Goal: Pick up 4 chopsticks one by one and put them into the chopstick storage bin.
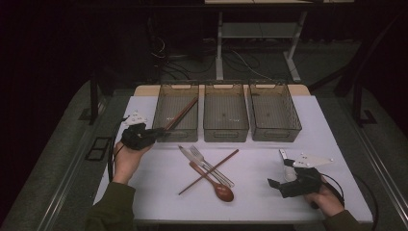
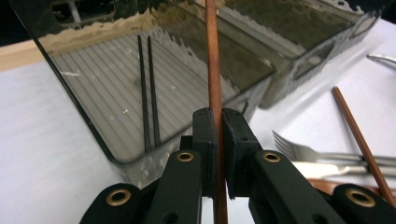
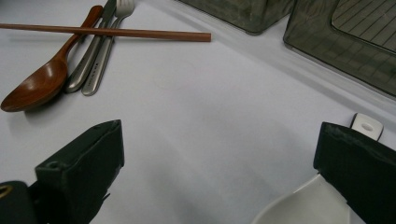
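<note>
White table (image 1: 159, 178) carries three smoked bins in a row at 12 o'clock; the left bin (image 1: 176, 111) receives one brown chopstick (image 1: 182, 114), leaning over its front rim. Left gripper (image 2: 218, 140): fingers clamped on that chopstick's lower end. Right gripper (image 3: 219, 154) at 4 o'clock: fingers wide, a white spoon (image 3: 303, 205) beside one. Second chopstick (image 1: 209, 171), fork, knife, wooden spoon lie crossed at 6 o'clock.

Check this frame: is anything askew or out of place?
Mildly. The chopstick held by the left gripper leans across the left bin's rim, and the other chopstick lies crossed over the fork and spoon.
</note>
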Tool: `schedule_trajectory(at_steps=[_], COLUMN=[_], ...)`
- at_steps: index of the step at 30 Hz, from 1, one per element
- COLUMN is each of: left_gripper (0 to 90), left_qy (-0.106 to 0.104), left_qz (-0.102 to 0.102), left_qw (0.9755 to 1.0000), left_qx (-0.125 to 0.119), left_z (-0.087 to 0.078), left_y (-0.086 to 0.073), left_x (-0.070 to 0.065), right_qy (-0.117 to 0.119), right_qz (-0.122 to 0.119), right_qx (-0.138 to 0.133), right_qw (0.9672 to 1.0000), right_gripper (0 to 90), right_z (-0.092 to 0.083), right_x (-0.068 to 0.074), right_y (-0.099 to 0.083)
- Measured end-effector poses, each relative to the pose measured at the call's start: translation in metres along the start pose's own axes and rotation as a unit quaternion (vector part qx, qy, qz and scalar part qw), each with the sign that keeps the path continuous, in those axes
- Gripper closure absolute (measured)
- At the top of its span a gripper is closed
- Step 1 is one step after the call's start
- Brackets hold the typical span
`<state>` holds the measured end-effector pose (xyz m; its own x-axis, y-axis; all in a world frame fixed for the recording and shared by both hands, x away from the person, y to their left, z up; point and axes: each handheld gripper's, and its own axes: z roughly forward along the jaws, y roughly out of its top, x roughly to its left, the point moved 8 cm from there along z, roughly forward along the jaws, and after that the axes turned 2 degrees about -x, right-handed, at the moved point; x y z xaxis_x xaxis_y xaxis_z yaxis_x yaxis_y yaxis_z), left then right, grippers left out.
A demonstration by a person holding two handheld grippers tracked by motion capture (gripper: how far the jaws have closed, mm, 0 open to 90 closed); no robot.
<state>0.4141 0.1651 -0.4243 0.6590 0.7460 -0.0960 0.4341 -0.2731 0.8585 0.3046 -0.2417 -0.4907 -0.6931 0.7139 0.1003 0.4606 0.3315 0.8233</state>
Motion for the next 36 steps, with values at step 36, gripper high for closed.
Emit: schedule_trajectory(at_steps=[36], left_gripper=[83.7], left_qy=[0.041], left_qz=[-0.028], left_qw=[0.9986], left_qx=[0.017], left_z=[0.077], left_y=[0.028], left_x=[0.05], right_qy=[-0.005], right_qz=[0.007], right_qx=[0.007], right_qw=[0.9999], right_gripper=[1.6], right_z=[0.003], right_x=[-0.001], right_y=[-0.003])
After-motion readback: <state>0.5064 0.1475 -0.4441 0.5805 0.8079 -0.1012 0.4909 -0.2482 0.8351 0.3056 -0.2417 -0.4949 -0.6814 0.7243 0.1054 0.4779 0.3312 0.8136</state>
